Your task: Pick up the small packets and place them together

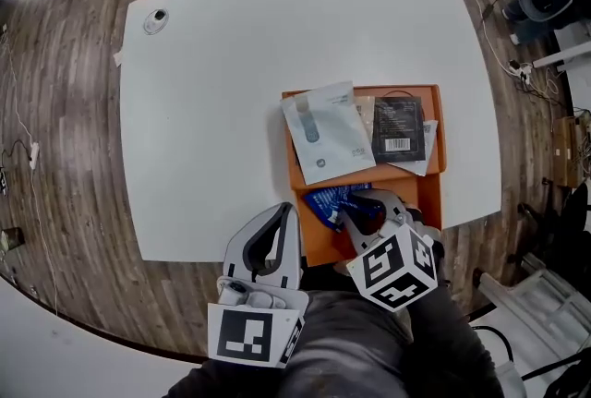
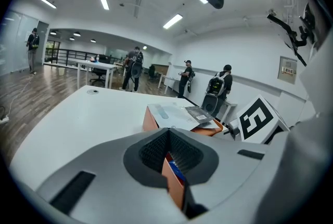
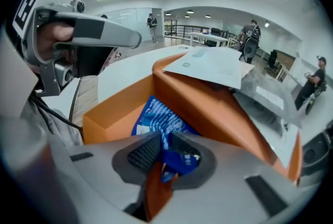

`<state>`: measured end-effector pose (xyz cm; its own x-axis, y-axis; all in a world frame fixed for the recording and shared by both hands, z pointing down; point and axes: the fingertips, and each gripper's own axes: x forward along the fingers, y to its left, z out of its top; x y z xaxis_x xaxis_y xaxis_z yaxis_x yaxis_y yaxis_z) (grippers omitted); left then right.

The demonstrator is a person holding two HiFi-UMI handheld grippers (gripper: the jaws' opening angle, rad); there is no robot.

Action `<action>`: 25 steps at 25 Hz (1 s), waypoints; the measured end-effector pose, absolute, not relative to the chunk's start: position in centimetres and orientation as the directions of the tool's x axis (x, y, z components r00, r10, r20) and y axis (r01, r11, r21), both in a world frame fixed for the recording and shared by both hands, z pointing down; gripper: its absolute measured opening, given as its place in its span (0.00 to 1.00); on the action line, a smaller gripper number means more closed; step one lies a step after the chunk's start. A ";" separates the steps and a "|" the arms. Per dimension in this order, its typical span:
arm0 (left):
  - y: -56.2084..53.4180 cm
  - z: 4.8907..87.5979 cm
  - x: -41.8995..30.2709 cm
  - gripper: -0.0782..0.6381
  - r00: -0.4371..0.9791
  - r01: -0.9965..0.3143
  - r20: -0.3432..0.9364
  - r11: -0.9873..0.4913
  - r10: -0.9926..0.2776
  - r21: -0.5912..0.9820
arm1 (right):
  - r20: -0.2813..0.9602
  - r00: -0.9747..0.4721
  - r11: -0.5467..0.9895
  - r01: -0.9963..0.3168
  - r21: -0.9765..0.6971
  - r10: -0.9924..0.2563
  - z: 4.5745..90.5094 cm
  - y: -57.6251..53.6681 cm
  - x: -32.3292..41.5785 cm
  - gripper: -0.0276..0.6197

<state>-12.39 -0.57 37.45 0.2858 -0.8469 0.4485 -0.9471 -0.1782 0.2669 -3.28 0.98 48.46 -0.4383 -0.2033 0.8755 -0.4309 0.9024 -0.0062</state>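
Table (image 1: pixel 212 110) smooth matt white; floor (image 1: pixel 55 91) wood planks; orange box (image 1: pixel 319 239) matt cardboard; blue packet (image 1: pixel 328 200) glossy crinkled plastic.

White over the table (image 1: pixel 231 110); brown wood planks for the floor (image 1: pixel 65 64). Orange box (image 1: pixel 411 193) at 4 o'clock. Inside it, blue packet (image 1: pixel 325 199) with white print at 6, pale white packet (image 1: pixel 332 142) at 10, black packet (image 1: pixel 398 124) with a white barcode label at 1. Grey left gripper (image 1: pixel 290 210) and right gripper (image 1: pixel 355 213), with black-and-white square markers on their cubes.
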 end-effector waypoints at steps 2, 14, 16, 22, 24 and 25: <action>-0.1 37.1 -12.0 0.10 0.291 -0.946 0.446 -0.184 -0.847 0.268 | 0.867 -0.447 0.901 -0.434 0.005 -0.221 47.9 1.3 -3.1 0.13; 4.4 31.1 -8.0 0.10 0.305 -0.947 0.339 -0.247 -0.890 0.204 | 0.750 -0.535 0.877 -0.464 0.124 -0.389 39.5 4.5 -0.8 0.10; 5.0 30.6 -7.3 0.10 0.312 -0.946 0.332 -0.259 -0.890 0.195 | 0.738 -0.539 0.870 -0.476 0.132 -0.407 38.9 4.8 -0.1 0.10; 4.7 30.1 -5.8 0.10 0.335 -0.940 0.328 -0.290 -0.883 0.180 | 0.713 -0.544 0.849 -0.510 0.137 -0.442 37.8 4.4 1.2 0.10; 3.8 30.2 -5.7 0.10 0.342 -0.938 0.331 -0.296 -0.880 0.180 | 0.700 -0.549 0.840 -0.525 0.136 -0.457 37.3 3.4 1.4 0.10; 3.1 30.2 -5.6 0.10 0.343 -0.937 0.332 -0.298 -0.879 0.181 | 0.692 -0.553 0.836 -0.531 0.136 -0.464 37.0 2.6 1.5 0.10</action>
